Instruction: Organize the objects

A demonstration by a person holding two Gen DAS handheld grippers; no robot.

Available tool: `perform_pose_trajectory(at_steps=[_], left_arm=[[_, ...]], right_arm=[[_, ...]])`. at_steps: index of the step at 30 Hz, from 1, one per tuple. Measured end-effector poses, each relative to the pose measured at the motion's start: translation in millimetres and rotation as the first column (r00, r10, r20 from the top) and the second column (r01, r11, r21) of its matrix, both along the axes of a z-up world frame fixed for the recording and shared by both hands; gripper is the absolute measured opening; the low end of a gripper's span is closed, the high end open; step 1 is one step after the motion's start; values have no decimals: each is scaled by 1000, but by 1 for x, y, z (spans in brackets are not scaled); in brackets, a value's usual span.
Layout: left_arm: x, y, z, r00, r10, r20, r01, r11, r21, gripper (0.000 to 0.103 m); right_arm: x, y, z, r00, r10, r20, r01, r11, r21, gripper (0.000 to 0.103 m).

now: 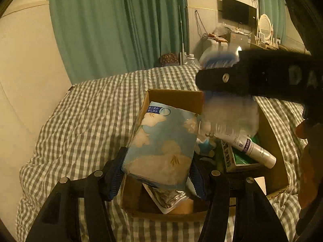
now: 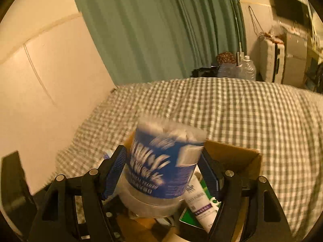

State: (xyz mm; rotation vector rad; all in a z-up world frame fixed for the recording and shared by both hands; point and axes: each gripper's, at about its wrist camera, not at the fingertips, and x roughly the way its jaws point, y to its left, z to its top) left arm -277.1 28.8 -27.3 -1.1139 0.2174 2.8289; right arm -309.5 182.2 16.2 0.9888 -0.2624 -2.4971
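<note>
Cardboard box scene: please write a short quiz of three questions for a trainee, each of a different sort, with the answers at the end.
1. True or false: the left gripper is shut on the blue tissue pack.
2. What does the right gripper hold? A) a white tube; B) a clear cylindrical container with a blue label; C) a foil pouch.
3. Fill in: the cardboard box rests on a ______ bedcover.

Key
1. True; the pack sits between its two blue pads, above the box.
2. B, the clear cylindrical container; the white tube lies in the box.
3. Checked (grey and white) bedcover.
</note>
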Motion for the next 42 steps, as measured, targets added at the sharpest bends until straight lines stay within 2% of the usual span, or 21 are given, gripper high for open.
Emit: perform_pose_trajectory(at_steps=[3, 6, 9, 13, 18, 20, 26, 30, 34, 42], left_arm=[[3, 2, 2, 1000, -8, 7, 8, 1000, 19, 60], [14, 1, 13, 999, -38, 9, 37, 995, 93, 63], [15, 6, 28, 999, -50, -6, 51, 996, 68, 68], [30, 11, 61, 996, -56, -68, 58, 998, 31, 84], [61, 16, 117, 987, -40, -157, 46, 998, 39, 93], [79, 17, 137, 978, -31, -205, 40, 998, 38, 99], [132, 21, 188, 953, -30, -303, 47, 998, 46, 103], [168, 21, 210, 932, -37, -361, 57, 997, 43, 103], [196, 16, 222, 915, -34, -401, 54, 998, 39, 103], [228, 5, 219, 897, 6, -442, 25, 998, 65, 103]], right_arm=[[10, 14, 13, 998, -49, -36, 50, 999, 21, 77], [28, 21, 33, 996, -71, -63, 73, 997, 40, 77], [37, 35, 56, 991, -99, -93, 106, 992, 74, 77], [64, 50, 93, 983, -127, -134, 141, 984, 106, 79], [114, 64, 150, 964, -154, -218, 183, 976, 120, 84], [138, 69, 168, 954, -157, -257, 195, 972, 130, 85], [218, 81, 222, 909, -177, -378, 255, 953, 165, 92], [265, 93, 238, 876, -203, -437, 296, 943, 154, 97], [299, 100, 241, 854, -226, -468, 326, 935, 144, 100], [331, 112, 220, 823, -285, -491, 364, 928, 73, 103]])
